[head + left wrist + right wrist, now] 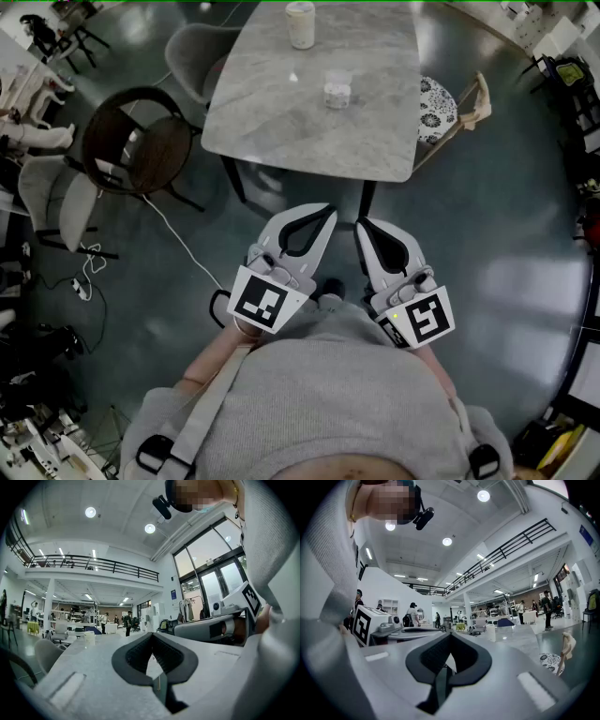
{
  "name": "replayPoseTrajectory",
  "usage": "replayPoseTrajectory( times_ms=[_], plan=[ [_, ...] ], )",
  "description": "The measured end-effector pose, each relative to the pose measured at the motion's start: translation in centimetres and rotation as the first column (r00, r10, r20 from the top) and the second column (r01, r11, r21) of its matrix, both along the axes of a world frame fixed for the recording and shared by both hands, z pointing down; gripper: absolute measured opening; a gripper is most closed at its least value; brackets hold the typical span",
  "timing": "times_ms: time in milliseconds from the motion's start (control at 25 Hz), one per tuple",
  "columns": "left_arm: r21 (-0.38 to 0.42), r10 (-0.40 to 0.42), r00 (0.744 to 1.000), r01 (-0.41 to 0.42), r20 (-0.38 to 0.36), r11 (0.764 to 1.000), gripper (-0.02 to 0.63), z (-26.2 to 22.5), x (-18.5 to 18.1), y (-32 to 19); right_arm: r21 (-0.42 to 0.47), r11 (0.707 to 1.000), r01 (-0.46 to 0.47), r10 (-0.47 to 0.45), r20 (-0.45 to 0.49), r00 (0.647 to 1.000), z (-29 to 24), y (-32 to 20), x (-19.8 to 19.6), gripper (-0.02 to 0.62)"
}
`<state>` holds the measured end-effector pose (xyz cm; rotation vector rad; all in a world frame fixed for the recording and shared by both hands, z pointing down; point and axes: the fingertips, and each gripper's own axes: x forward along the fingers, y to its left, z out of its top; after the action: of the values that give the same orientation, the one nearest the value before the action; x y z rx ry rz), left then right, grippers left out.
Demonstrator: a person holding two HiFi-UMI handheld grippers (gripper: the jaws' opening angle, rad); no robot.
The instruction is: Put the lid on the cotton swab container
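Observation:
A small clear cotton swab container (pixel 337 90) stands near the middle of the grey marble table (pixel 281 122). Farther back on the table is a taller pale cup-like container (pixel 300 23), which also shows as a white cup (pixel 89 638) in the left gripper view and as a white cup (pixel 490 632) in the right gripper view. I cannot make out a separate lid. My left gripper (pixel 328 212) and right gripper (pixel 361 226) are held side by side close to my body, well short of the table's near edge. Both are shut with nothing between the jaws, as the left gripper (pixel 151 636) and right gripper (pixel 450 637) show in their own views.
A dark round-backed chair (pixel 136 141) and a grey chair (pixel 192 56) stand left of the table, and a wooden chair with a patterned cushion (pixel 439 108) is on its right. A white cable (pixel 178 239) trails over the dark floor. People stand far off in the hall.

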<state>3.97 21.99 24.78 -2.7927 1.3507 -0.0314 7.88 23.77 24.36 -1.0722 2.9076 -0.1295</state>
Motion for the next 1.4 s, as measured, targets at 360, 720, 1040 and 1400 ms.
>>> replayPoseTrajectory(
  times_ms=[360,720,1040,1400],
  plan=[
    [0.010,-0.003,1.000,0.003,0.013,1.000,-0.002,-0.1,0.5,0.0,0.005,1.000,0.008,-0.008,-0.011,1.000,0.0,0.1,0.5,-0.002],
    [0.002,-0.011,1.000,0.011,0.010,1.000,-0.002,-0.1,0.8,0.2,0.004,1.000,0.024,-0.024,-0.023,0.999,0.1,0.3,0.6,-0.002],
    [0.007,-0.022,1.000,0.022,-0.007,1.000,-0.002,-0.3,1.9,0.1,0.057,0.998,0.011,-0.012,0.009,1.000,-0.8,0.3,2.0,-0.002],
    [-0.017,-0.082,0.996,0.082,-0.025,0.996,-0.002,0.6,2.8,0.2,0.009,0.999,0.033,-0.033,0.009,0.999,0.6,-0.3,4.0,-0.002]
  ],
)
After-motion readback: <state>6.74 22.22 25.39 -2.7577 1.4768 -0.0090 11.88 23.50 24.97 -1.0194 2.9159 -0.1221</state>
